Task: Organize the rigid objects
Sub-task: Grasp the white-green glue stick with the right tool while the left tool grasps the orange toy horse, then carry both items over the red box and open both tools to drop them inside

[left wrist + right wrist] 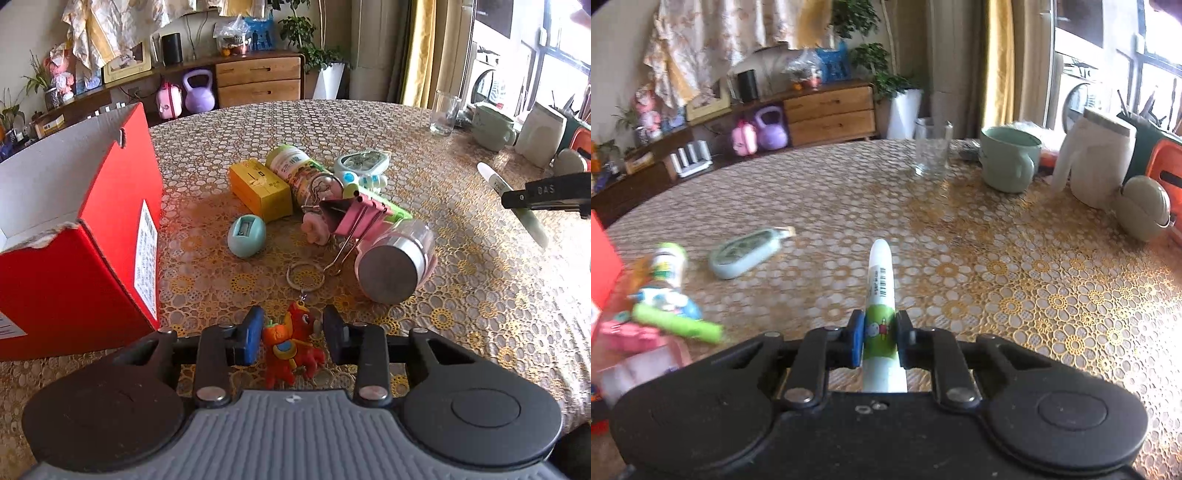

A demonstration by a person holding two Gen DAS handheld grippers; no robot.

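My left gripper point(293, 332) is shut on a red horse keychain point(291, 345), its ring point(305, 275) resting on the table. Ahead lies a pile: yellow box point(260, 188), teal egg-shaped item point(246, 235), green-capped bottle point(295, 166), pink binder clip point(354, 218), clear jar with a silver lid point(393, 264), small blue clock point(364, 162). An open red box point(74, 236) stands at the left. My right gripper point(880, 338) is shut on a white and green pen point(881, 295), held above the table; the pen also shows at the right of the left wrist view point(517, 206).
A drinking glass point(931, 155), a green mug point(1008, 164), a white jug point(1097, 162) and a beige round container point(1145, 208) stand along the far right of the lace-covered round table point(997, 277). A wooden sideboard point(258, 79) is beyond the table.
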